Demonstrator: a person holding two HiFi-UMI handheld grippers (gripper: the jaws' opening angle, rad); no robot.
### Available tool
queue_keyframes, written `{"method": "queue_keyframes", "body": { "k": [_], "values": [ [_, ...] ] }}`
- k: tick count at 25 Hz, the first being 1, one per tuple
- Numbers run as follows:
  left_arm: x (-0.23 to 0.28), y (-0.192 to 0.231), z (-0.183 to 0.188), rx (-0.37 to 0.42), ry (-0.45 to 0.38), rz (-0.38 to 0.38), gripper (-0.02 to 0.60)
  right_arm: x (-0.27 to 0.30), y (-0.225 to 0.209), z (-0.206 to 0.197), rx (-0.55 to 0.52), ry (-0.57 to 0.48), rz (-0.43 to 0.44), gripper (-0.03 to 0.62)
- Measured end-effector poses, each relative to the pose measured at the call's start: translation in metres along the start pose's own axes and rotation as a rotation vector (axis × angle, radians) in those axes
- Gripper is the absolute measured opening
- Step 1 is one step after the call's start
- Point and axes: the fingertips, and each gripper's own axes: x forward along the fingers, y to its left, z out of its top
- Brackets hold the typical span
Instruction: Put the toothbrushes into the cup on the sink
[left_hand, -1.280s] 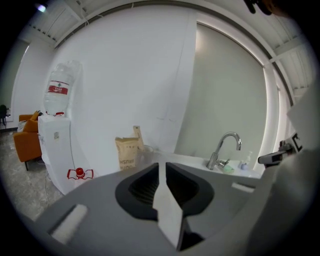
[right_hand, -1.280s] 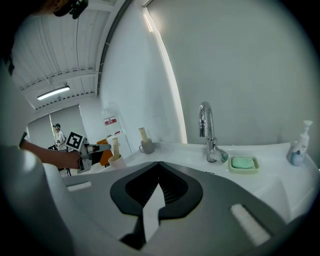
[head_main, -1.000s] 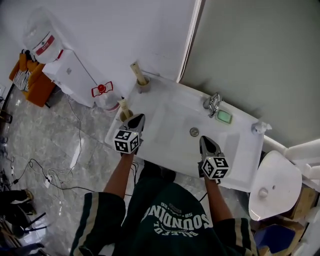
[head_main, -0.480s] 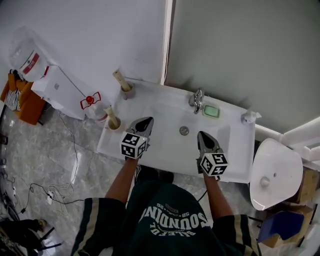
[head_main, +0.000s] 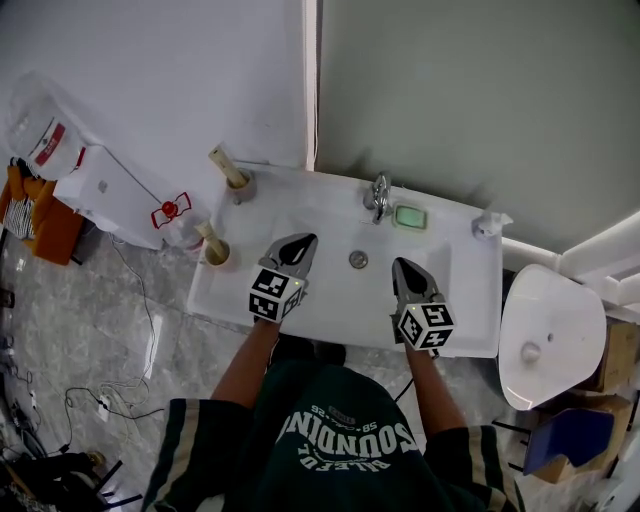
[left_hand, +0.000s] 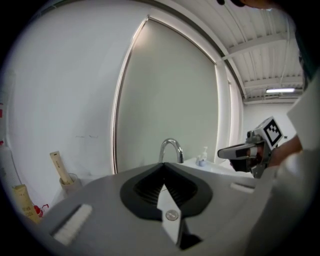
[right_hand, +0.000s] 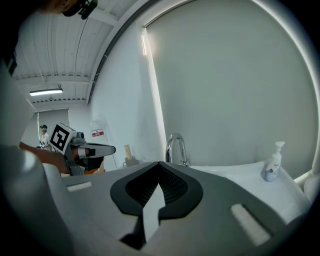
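Two beige cups stand at the sink's left end, each with a boxed toothbrush upright in it: one at the back corner (head_main: 238, 186), one at the front (head_main: 214, 253). In the left gripper view the back cup (left_hand: 70, 183) and front cup (left_hand: 23, 201) show at the left. My left gripper (head_main: 304, 242) hangs over the basin, right of the front cup, shut with nothing in it. My right gripper (head_main: 400, 264) hovers over the basin's right half, also shut and holding nothing. Their jaw tips meet in the left gripper view (left_hand: 163, 165) and the right gripper view (right_hand: 159, 164).
The white sink (head_main: 460, 300) has a chrome tap (head_main: 378, 194), a green soap (head_main: 408, 216) and a pump bottle (head_main: 487, 224) along its back. A toilet (head_main: 550, 335) stands to the right, a water dispenser (head_main: 95, 185) to the left. Cables lie on the floor.
My left gripper has moved right, away from the front cup, to above the basin. The right gripper has shifted only slightly.
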Motion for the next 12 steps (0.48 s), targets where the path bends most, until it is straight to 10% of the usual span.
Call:
{"method": "queue_keyframes", "body": {
  "k": [12],
  "values": [
    [0.0059,-0.0115,-0.0066,-0.033,0.005,-0.03,0.051,-0.0035,-0.0068,-0.0043,-0.005,0.008,-0.008,0.002]
  ]
}}
